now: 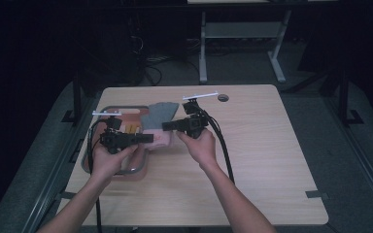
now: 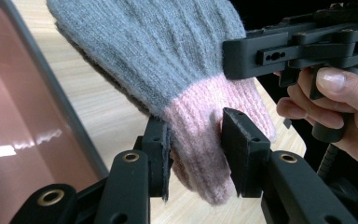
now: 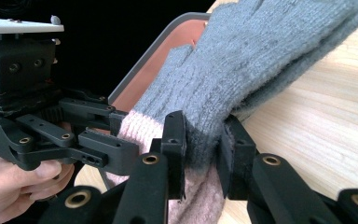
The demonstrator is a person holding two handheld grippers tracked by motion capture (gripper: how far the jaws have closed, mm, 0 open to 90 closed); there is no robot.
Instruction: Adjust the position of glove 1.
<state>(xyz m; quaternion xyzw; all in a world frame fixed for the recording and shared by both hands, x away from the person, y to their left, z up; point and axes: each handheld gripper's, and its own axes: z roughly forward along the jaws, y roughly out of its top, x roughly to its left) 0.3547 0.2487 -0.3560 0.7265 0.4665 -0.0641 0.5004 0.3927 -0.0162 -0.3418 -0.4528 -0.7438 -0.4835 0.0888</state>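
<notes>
While both sets of jaws are pinching the pink cuff of the grey glove (image 2: 168, 60) just above the counter (image 1: 252, 160) beside the tray (image 1: 108, 112), best keep left gripper (image 2: 196, 140) and right gripper (image 3: 204, 140) moving together, no yanking apart.

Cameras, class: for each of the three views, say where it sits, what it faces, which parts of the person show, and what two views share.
High view: fixed above the person's side, looking forward and down on the wooden table; both forearms, left claw and right claw show.
Left gripper view: rides the left claw, facing the glove; the other hand shows.
Right gripper view: rides the right claw, facing the glove; fingers of the other hand show.
Shared: both gripper views show the grey-and-pink glove and the tray.
</notes>
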